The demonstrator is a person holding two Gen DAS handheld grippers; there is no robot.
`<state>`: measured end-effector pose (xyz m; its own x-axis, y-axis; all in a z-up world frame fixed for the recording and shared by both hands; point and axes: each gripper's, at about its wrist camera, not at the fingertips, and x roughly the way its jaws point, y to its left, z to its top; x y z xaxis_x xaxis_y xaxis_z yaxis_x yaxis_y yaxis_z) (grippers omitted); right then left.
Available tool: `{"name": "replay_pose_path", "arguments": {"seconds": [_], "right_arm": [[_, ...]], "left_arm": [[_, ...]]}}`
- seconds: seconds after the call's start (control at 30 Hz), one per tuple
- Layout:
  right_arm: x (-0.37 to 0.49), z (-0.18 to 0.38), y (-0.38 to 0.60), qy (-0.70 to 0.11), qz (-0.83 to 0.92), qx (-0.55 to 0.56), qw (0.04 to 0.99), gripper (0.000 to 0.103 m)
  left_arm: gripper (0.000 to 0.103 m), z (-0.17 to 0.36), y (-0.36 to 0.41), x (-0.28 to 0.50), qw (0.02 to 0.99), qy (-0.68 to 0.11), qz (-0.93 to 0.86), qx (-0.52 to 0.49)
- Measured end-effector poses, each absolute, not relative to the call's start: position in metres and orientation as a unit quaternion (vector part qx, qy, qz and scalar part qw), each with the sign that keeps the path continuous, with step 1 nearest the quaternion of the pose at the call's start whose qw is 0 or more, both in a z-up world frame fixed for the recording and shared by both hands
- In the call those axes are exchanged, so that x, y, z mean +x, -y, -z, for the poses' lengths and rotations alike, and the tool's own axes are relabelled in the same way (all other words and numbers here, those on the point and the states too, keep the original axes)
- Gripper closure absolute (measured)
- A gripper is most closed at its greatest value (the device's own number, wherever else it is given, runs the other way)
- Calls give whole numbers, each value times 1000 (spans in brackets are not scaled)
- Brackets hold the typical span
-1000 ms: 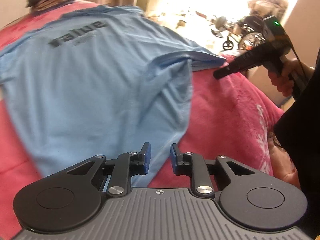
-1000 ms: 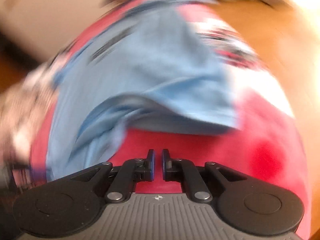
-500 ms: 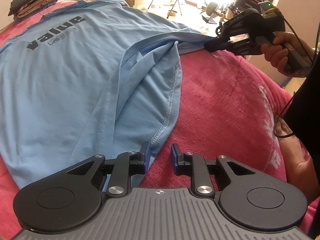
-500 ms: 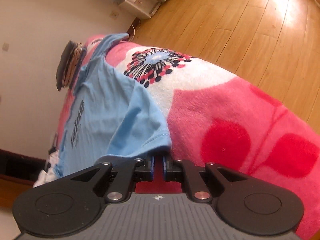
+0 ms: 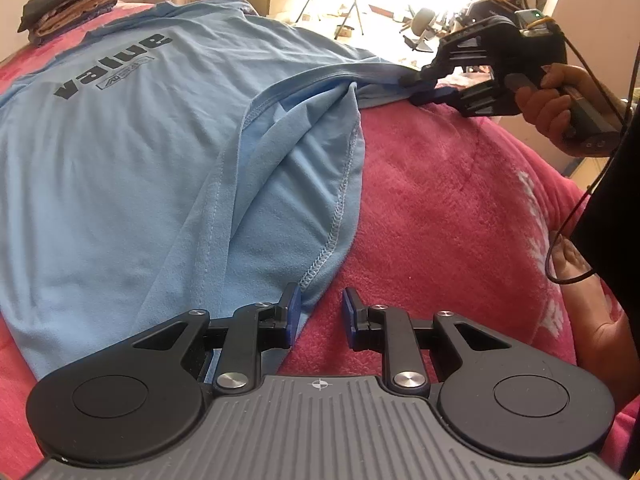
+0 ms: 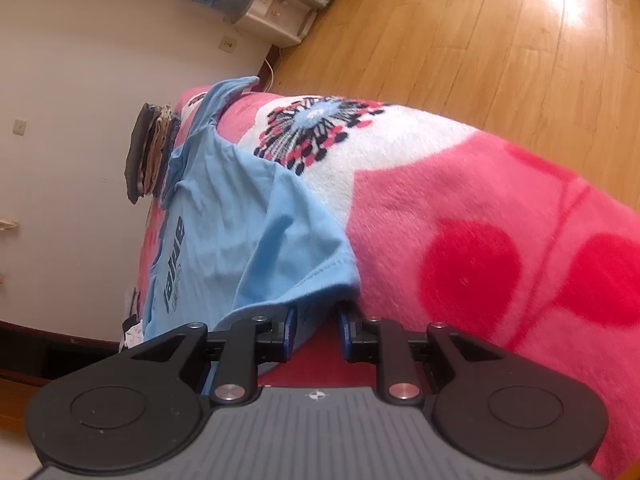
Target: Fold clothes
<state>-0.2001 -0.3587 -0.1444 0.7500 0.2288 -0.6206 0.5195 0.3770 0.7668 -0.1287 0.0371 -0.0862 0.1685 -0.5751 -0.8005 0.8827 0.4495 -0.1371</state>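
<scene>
A light blue T-shirt (image 5: pixel 140 140) printed "value" lies spread on a pink blanket (image 5: pixel 460 200). My left gripper (image 5: pixel 318 312) is open at the shirt's near hem corner. The cloth lies against and under its left finger, and bare blanket shows in the gap. My right gripper (image 5: pixel 416 88), held by a hand (image 5: pixel 548 96), is at the far sleeve's edge. In the right wrist view the right gripper (image 6: pixel 317 322) has its jaws opening. The hem of the shirt's (image 6: pixel 224 240) sleeve lies loose between them on the blanket (image 6: pixel 480 220).
A pile of folded dark and tan clothes (image 5: pixel 68 4) sits at the blanket's far corner, also seen as the pile (image 6: pixel 150 148) against the wall. Wooden floor (image 6: pixel 480 40) runs beyond the bed's edge. The person's other hand (image 5: pixel 600 320) and a cable are at right.
The right gripper rolled and came down to the blanket with the sleeve drawn out sideways, and its jaws have parted. The left gripper stayed at the hem corner.
</scene>
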Motion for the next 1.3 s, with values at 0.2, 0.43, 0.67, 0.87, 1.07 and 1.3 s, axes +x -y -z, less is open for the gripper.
{"name": "replay_pose_path", "arguments": {"seconds": [0.2, 0.43, 0.67, 0.87, 1.07, 1.3], "right_arm": [[-193, 124, 353, -355, 94, 486, 793, 102], [-194, 91, 374, -405, 100, 423, 804, 103], [-176, 85, 380, -468, 100, 340, 810, 103], [-170, 100, 361, -512, 98, 241, 819, 103], [-183, 89, 360, -514, 105, 198, 828, 85], [-202, 52, 360, -460, 129, 136, 868, 83]], "left_arm": [[81, 86, -38, -129, 741, -415, 494, 188], [78, 86, -43, -118, 730, -435, 502, 164], [77, 85, -45, -119, 720, -435, 511, 178], [77, 86, -46, -117, 718, -438, 512, 175], [77, 76, -57, -114, 721, -455, 498, 158], [77, 51, -95, -99, 759, -479, 434, 84]]}}
